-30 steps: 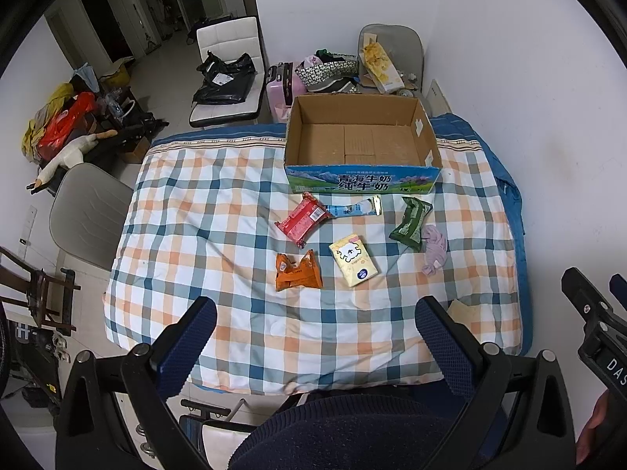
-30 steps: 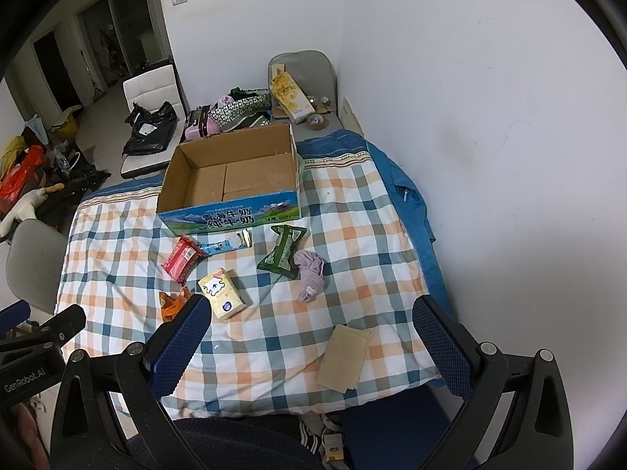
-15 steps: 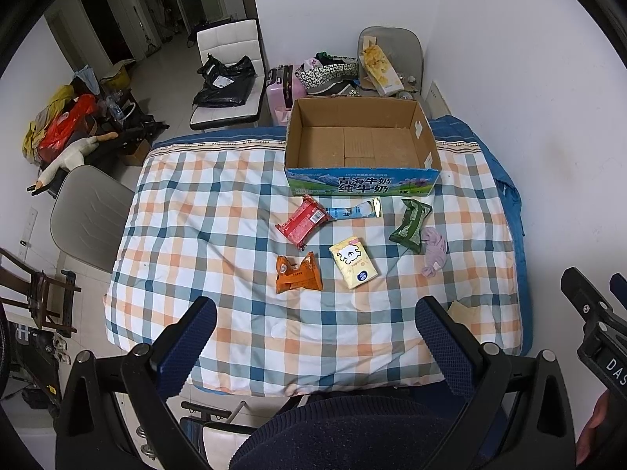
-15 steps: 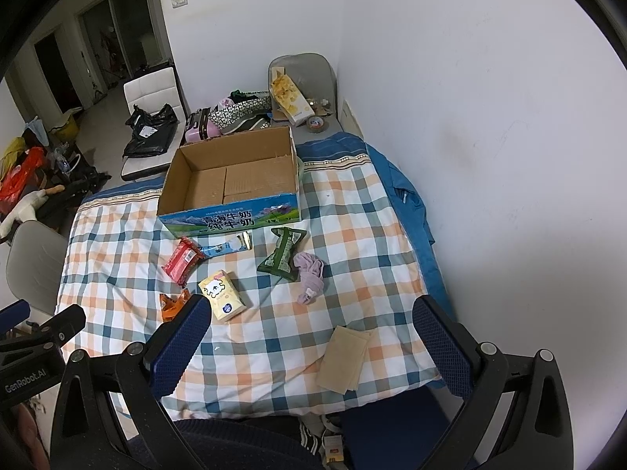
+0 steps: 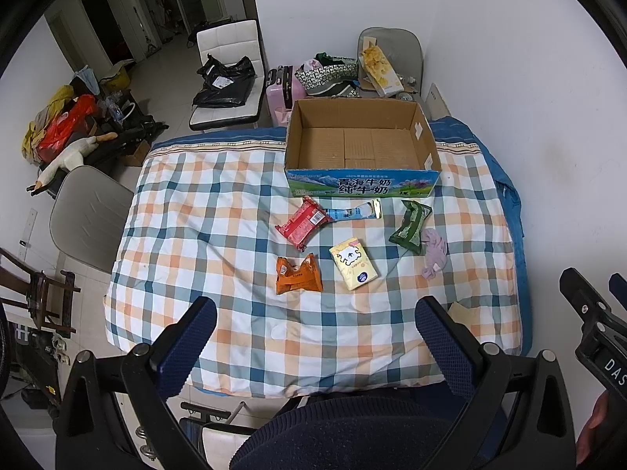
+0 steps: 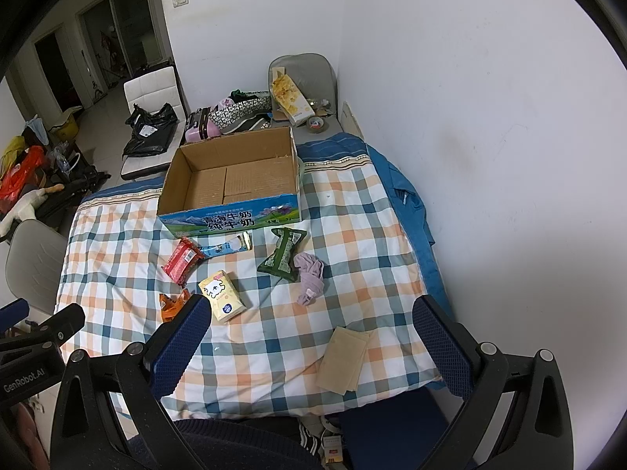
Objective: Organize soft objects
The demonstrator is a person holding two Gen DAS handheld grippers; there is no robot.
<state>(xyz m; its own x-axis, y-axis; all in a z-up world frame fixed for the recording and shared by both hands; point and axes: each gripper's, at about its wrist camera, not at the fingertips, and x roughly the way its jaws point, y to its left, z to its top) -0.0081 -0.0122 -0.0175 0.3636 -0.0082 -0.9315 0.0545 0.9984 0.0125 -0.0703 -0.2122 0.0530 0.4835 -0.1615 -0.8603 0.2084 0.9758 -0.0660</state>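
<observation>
An open cardboard box [image 5: 360, 145] [image 6: 231, 184] stands at the far side of the checked tablecloth [image 5: 219, 235]. In front of it lie a red packet [image 5: 301, 223] [image 6: 181, 261], a blue tube packet [image 5: 354, 211], a green packet [image 5: 410, 226] [image 6: 283, 255], a yellow tissue pack [image 5: 354, 267] [image 6: 221, 294], an orange packet [image 5: 297, 275] [image 6: 172, 302] and a pink cloth [image 5: 434, 252] [image 6: 309, 277]. My left gripper [image 5: 313, 333] and right gripper [image 6: 309, 333] are open, empty, held high above the near table edge.
A tan paper piece [image 6: 343, 358] lies near the front right corner. A white wall [image 6: 490, 117] runs along the right. Chairs [image 5: 88, 215] and bags [image 5: 227, 82] crowd the floor left and behind. A grey chair with clutter [image 5: 388, 62] stands behind the box.
Both views have shifted slightly; the table sits a touch further away. Nothing on the table has moved.
</observation>
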